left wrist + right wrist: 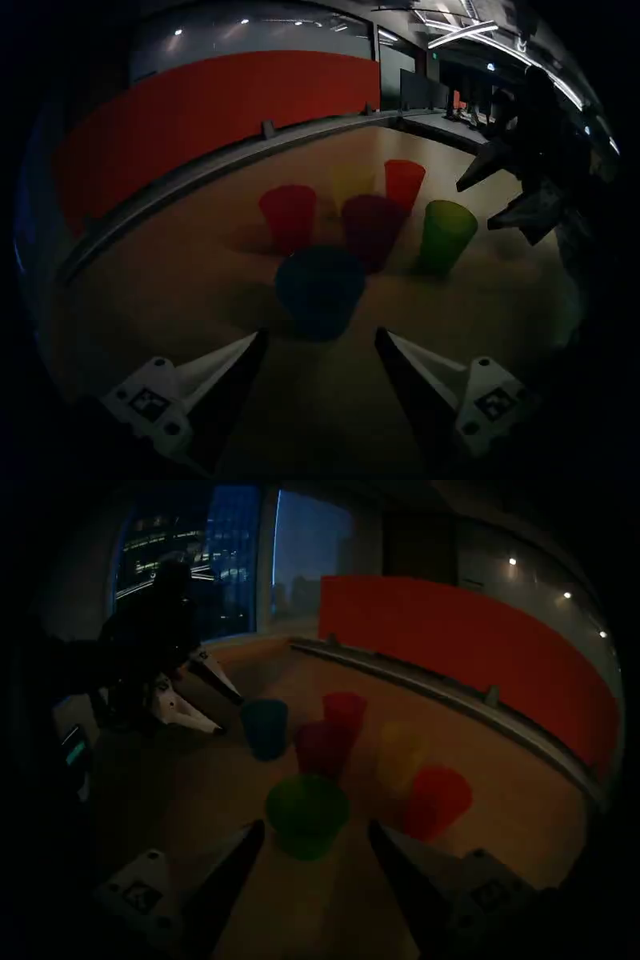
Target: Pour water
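Left gripper view looks along the left gripper (320,336), whose two white fingers stand spread wide and hold nothing, low over the near part of the wooden desk (184,272). Just beyond the fingertips stands a blue cup (320,290), upright, the nearest of six cups clustered toward the middle of the desk. Close behind it is a maroon cup (372,228), with a red cup (288,214) to its left and a green cup (446,234) to its right. Farther back, toward the desk's far edge, are a yellow cup (350,186) and an orange-red cup (404,184). In the right gripper view the right gripper (316,826) is likewise spread and empty, its tips either side of the green cup, seemingly not touching it. The light is dim, so whether any cup holds water cannot be told. Along the far edge runs a grey rail (240,152), and behind it stands a red panel (216,104)
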